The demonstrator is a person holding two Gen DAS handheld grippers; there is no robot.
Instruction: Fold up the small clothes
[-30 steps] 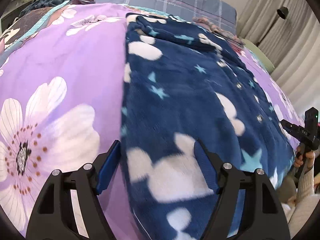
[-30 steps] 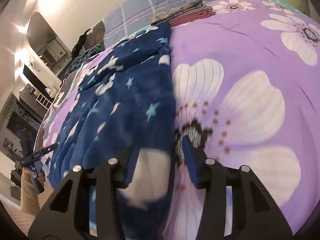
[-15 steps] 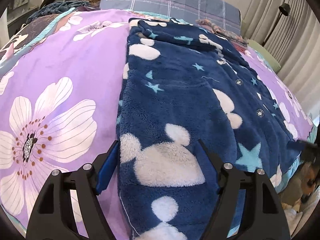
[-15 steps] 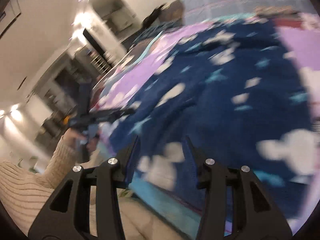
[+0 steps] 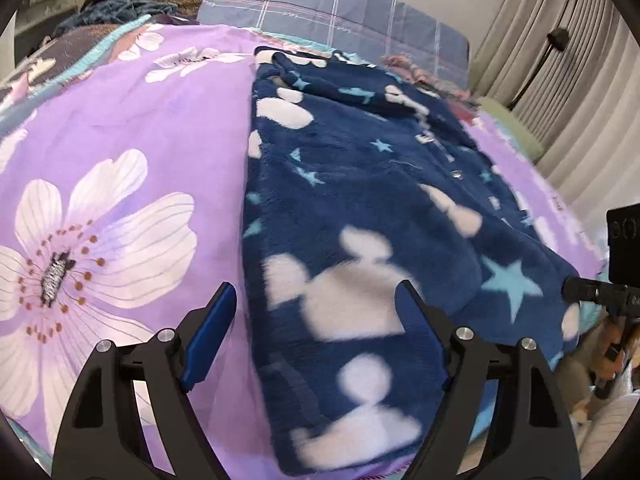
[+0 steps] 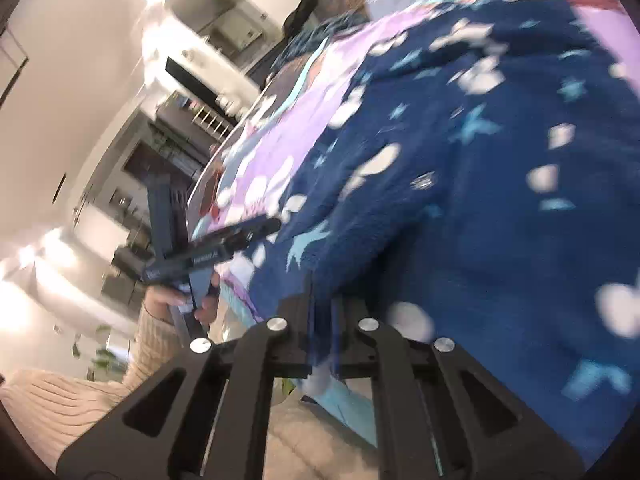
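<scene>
A navy fleece garment (image 5: 360,208) with white mouse shapes and pale blue stars lies spread flat on the purple flowered bedspread (image 5: 120,152). My left gripper (image 5: 316,320) is open, its blue pads either side of the garment's near left hem, just above it. My right gripper (image 6: 322,312) is shut on the garment's (image 6: 500,184) near right corner at the bed edge. The right gripper also shows in the left wrist view (image 5: 596,292), and the left gripper in the right wrist view (image 6: 224,240).
A plaid pillow (image 5: 340,12) and folded clothes (image 5: 416,72) lie at the head of the bed. Curtains (image 5: 580,80) hang on the right. Shelves and furniture (image 6: 160,140) stand beyond the bed's left side.
My right gripper swung from the right side of the garment to its near right corner and shut on it. My left gripper drew back slightly and stays open.
</scene>
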